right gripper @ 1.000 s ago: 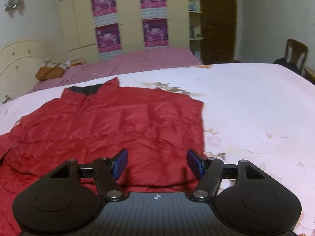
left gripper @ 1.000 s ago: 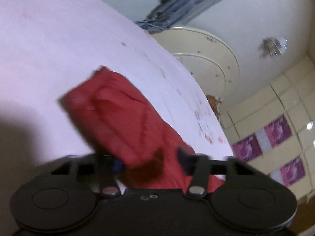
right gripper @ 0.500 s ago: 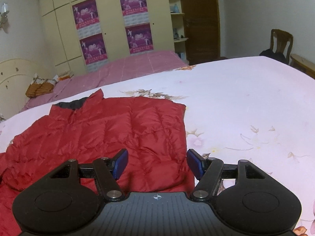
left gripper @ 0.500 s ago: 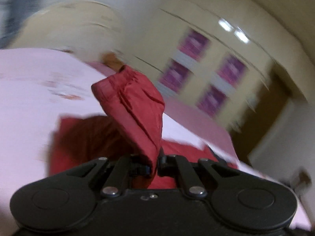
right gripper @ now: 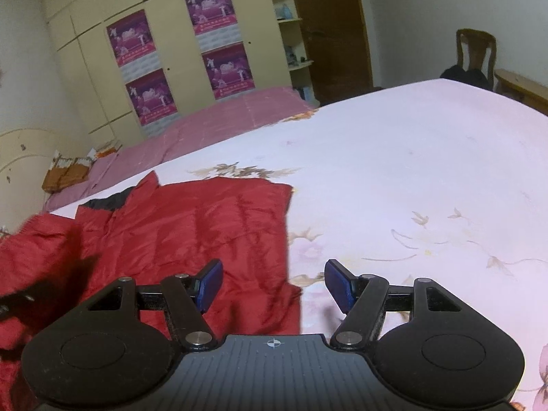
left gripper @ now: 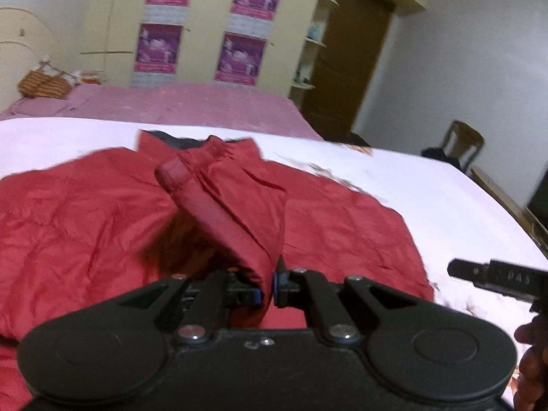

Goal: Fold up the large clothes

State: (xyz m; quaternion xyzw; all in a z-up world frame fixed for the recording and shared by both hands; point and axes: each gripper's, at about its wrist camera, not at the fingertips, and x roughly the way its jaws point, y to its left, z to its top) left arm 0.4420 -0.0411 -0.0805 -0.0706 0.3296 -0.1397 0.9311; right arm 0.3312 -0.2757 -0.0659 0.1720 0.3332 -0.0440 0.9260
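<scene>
A red padded jacket (left gripper: 342, 226) lies spread on the pale floral bed sheet (left gripper: 445, 185), its dark collar at the far side. My left gripper (left gripper: 269, 291) is shut on the jacket's sleeve (left gripper: 233, 202) and holds it lifted over the jacket's body, cuff pointing away. In the right wrist view the jacket (right gripper: 205, 226) lies to the left. My right gripper (right gripper: 272, 286) is open and empty above the jacket's lower right corner. The right gripper also shows at the right edge of the left wrist view (left gripper: 493, 277).
A second bed with a pink cover (right gripper: 219, 123) stands beyond. Cream wardrobes with purple posters (right gripper: 219, 37) line the far wall. A wooden chair (right gripper: 474, 54) and a brown door (left gripper: 346, 54) are at the right. An orange bundle (left gripper: 44, 84) lies near the headboard.
My left gripper closed on the sleeve and swung it from the bed's left side up and over the jacket's body. My right gripper stayed open and drifted to the jacket's right edge.
</scene>
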